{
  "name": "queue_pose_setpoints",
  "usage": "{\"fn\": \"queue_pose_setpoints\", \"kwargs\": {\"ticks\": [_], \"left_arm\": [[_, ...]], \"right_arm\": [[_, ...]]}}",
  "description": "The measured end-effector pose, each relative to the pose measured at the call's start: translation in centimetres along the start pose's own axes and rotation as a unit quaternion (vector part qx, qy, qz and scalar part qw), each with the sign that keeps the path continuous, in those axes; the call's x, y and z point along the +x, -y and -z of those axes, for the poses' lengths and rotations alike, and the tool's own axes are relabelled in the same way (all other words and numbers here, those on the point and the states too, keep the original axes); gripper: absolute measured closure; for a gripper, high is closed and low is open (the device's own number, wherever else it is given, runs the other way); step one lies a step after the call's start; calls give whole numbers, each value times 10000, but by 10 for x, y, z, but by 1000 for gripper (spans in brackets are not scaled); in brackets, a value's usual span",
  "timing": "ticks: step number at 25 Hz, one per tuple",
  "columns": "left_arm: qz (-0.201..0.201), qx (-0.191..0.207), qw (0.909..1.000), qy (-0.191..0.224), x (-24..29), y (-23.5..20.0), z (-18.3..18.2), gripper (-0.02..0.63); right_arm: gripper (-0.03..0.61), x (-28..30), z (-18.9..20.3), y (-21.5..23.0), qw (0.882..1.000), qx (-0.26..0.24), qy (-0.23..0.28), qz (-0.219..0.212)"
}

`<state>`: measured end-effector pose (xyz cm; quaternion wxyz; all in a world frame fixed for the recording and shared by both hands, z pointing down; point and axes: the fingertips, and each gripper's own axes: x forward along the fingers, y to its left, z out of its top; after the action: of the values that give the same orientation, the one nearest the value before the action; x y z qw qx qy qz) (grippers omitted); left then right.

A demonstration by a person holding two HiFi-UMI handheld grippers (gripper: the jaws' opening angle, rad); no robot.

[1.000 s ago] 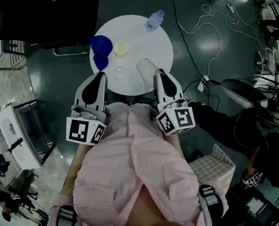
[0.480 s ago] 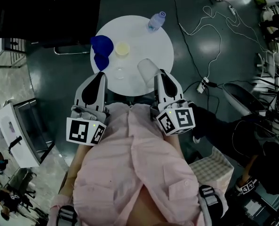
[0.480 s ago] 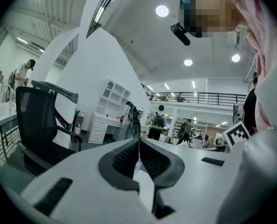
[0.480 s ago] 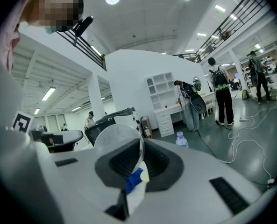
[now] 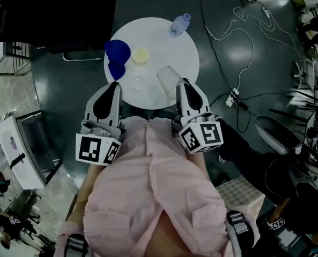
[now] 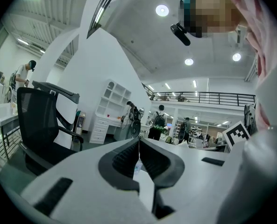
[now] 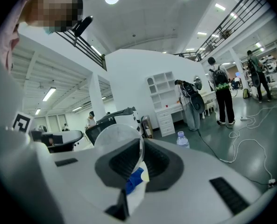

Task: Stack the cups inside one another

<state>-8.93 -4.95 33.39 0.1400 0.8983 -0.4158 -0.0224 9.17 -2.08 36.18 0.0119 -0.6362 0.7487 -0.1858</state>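
Though left claw (image 6: 139, 139) clenched empty, right claw (image 7: 141, 143) tight on one clear cup (image 7: 114, 135); two blue cups (image 5: 117, 50) (image 5: 115, 69).

Round white table (image 5: 167, 44) on the dark floor (image 5: 73, 95), and here's the spread. A water bottle (image 5: 179, 23) stands at the far edge. One blue cup (image 5: 117, 50) and a second blue cup (image 5: 115, 69) sit close together at the left rim, with a pale yellow cup (image 5: 140, 55) just beside them. A small clear cup (image 5: 137, 82) sits nearer the front. A frosted cup (image 5: 168, 78) is front right, and I can't tell whether it rests on the top.
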Motion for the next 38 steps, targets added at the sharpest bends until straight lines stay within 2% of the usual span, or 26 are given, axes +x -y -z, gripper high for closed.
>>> {"fn": "queue_pose_setpoints", "kwargs": {"ticks": [5,11,19,27,38], "left_arm": [[-1,-2,10000,16,-2,-1,0,594],[-79,-44,9999,51,-4,-1,-2,595],[-254,-129,9995,103,-12,-10,-2,594],[-324,-125,9993,120,-16,-14,-4,595],[-389,-153,9991,88,-16,-18,-3,595]], "right_arm": [[538,2,2,-4,9999,-58,-60,-94],[538,16,5,-12,9974,-177,-402,-570],[538,32,13,-10,9924,-698,-783,-647],[538,52,38,-15,9823,-982,-1280,-948],[538,83,87,-22,9627,-1239,-2019,-1311]]}}
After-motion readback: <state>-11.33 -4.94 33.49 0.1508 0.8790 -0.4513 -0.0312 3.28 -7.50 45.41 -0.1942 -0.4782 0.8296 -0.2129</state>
